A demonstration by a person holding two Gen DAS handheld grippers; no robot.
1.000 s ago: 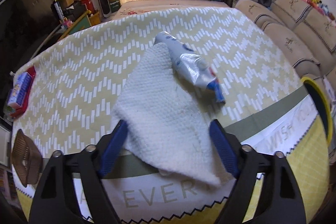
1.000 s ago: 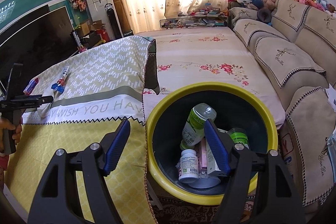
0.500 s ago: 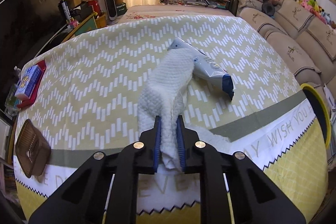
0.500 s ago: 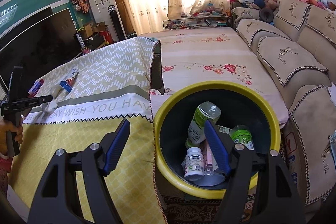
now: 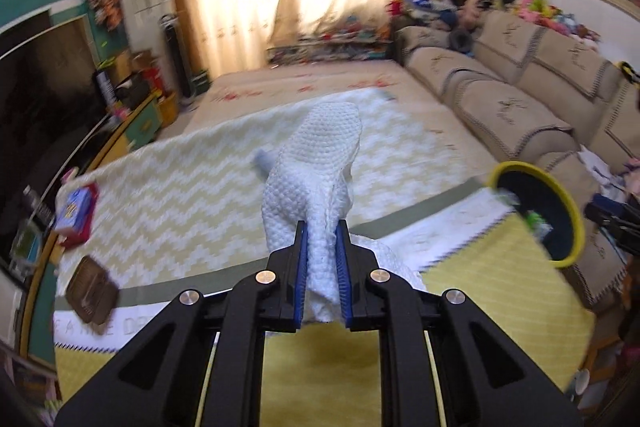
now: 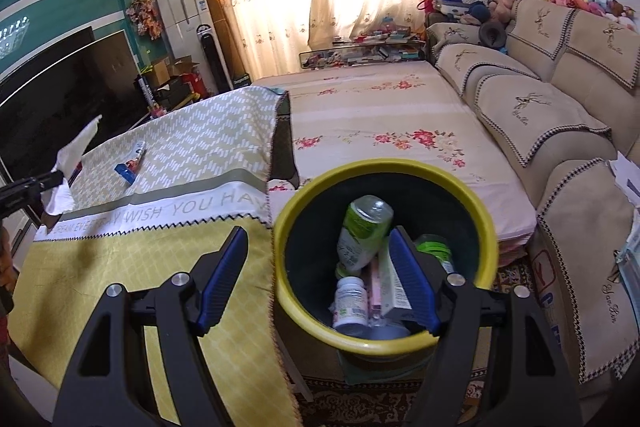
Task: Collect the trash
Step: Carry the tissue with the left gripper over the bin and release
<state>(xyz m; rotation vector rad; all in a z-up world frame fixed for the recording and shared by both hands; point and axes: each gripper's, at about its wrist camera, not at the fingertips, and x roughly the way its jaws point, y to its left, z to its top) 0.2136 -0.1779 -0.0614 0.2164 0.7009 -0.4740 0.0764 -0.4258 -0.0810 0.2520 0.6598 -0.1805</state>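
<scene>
My left gripper is shut on a white textured paper towel and holds it lifted above the table; the towel also shows at the far left of the right wrist view. A squeezed toothpaste tube lies on the zigzag tablecloth; only its end shows behind the towel. My right gripper is open and empty, hovering over the yellow-rimmed black bin, which holds bottles and boxes. The bin also shows in the left wrist view.
A brown soap dish and a blue-and-red box sit at the table's left edge. A beige sofa runs along the right. A flowered mat lies beyond the table.
My left gripper closed on the paper towel and lifted it off the table, uncovering the toothpaste tube. My right gripper stayed open over the bin.
</scene>
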